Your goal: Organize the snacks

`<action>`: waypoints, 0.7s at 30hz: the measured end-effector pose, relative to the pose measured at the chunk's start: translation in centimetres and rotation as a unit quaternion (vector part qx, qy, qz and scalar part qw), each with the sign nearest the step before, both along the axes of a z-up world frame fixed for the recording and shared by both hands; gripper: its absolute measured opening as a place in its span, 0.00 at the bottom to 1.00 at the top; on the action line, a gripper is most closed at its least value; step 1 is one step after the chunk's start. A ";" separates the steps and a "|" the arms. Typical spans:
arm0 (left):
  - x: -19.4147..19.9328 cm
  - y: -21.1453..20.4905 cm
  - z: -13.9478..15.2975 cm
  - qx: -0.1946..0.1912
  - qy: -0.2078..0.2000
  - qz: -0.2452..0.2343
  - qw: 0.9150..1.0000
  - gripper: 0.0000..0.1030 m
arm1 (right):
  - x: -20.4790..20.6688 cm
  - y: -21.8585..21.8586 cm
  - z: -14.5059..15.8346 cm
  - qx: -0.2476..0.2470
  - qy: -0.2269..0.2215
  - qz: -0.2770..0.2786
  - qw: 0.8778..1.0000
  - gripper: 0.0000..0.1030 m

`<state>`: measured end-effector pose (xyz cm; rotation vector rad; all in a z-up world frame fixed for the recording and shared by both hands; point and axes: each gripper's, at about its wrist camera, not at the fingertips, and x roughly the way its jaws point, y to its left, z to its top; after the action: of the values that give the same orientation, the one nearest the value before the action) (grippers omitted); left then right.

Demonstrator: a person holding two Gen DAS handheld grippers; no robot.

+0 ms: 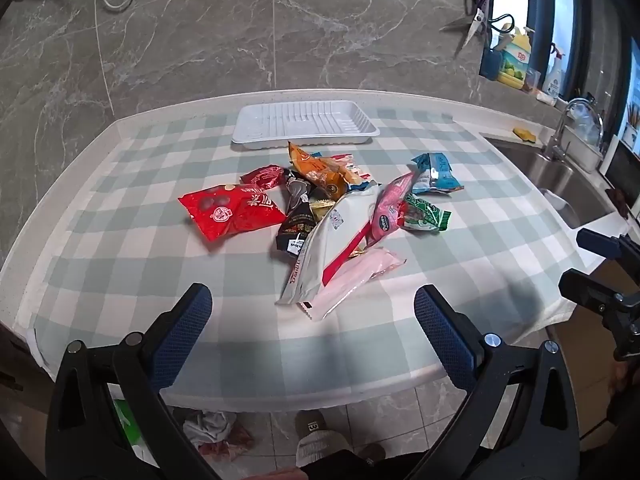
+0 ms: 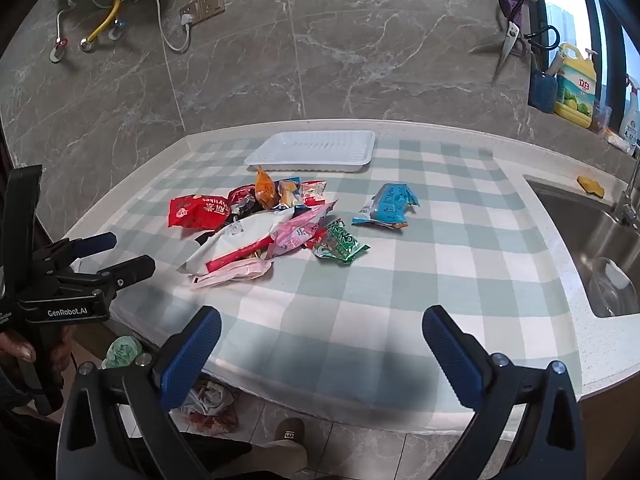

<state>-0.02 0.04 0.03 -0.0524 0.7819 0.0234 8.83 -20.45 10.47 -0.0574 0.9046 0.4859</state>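
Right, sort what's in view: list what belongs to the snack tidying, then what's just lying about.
For the job:
white tray, empty
red packet
orange packet
big white packet
pink packet
green packet
blue packet, lying apart from the pile

Lying about:
scissors on the wall
yellow detergent bottle
sink
yellow sponge
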 end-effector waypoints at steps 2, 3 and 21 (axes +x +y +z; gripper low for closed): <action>0.0 0.1 0.1 0.004 0.000 -0.004 1.000 1.00 | 0.0 0.0 0.0 0.001 -0.002 0.000 1.000 1.00; 0.1 0.2 0.1 0.004 0.000 -0.006 1.000 1.00 | 0.0 0.0 0.0 0.001 -0.003 0.000 1.000 1.00; 0.1 -0.7 -0.2 0.014 0.000 -0.001 1.000 1.00 | 0.1 -0.1 -0.2 0.005 0.000 -0.001 1.000 1.00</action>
<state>0.10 -0.67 -0.13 -0.0257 0.7818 0.0329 8.98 -20.59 10.30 -0.0482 0.9015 0.4879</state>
